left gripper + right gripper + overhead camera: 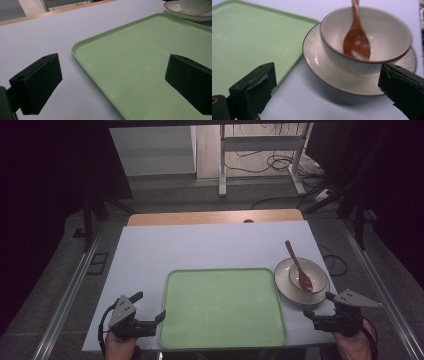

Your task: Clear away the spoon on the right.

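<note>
Right gripper (322, 95): jaws spread wide, holding nothing, touching nothing. Straight ahead of them, just beyond the tips, sits the bowl (372, 50) on its plate (337, 77). The wooden spoon (357, 42) lies in the bowl, head at the near side, handle running away from the jaws and over the far rim.

Left gripper (110, 85): also wide open and empty, straddling the near-left corner of the green tray (150, 65); one jaw over the table (37, 37), the other over the tray. Contact with the tray is probably none, hard to tell.

Bowl is far nearer the right hand (356, 344).
</note>
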Demonstrator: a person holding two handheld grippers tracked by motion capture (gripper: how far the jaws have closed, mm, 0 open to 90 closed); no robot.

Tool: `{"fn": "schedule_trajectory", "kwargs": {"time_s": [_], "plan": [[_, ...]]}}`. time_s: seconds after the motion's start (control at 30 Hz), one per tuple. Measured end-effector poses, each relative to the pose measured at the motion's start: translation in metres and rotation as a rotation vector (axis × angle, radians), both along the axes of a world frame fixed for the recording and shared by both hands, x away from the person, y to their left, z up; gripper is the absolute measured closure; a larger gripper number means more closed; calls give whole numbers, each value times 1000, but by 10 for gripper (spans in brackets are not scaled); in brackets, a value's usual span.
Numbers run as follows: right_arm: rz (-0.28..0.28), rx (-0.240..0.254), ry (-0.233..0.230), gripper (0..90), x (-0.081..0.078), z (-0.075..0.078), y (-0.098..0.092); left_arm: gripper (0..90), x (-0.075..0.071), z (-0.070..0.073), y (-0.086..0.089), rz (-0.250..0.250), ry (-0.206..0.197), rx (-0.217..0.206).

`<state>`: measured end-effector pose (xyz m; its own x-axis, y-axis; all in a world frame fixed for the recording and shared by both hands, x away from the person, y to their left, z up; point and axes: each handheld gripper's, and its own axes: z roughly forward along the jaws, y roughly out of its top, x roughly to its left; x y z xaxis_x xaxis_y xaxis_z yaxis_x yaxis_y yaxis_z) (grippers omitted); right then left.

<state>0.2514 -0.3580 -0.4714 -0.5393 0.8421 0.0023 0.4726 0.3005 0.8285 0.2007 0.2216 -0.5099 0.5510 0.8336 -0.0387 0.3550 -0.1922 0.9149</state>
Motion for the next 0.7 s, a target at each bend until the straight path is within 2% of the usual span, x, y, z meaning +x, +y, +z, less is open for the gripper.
{"fn": "schedule_trajectory", "kwargs": {"time_s": [0.07,0.13,0.27,0.43,0.7], "plan": [[-2,14,-19,5,0,1,-1,8,0,0,0,-1,1,1],[-4,-17,-11,0,1,-1,0,8,0,0,0,-4,0,-2],[-4,-36,-13,0,2,-3,4,8,0,0,0,-6,-6,0],[0,-36,-22,0,2,-2,4,9,0,0,0,-6,-6,1],[0,-50,0,0,2,-3,6,9,0,1,0,-8,-11,3]]}}
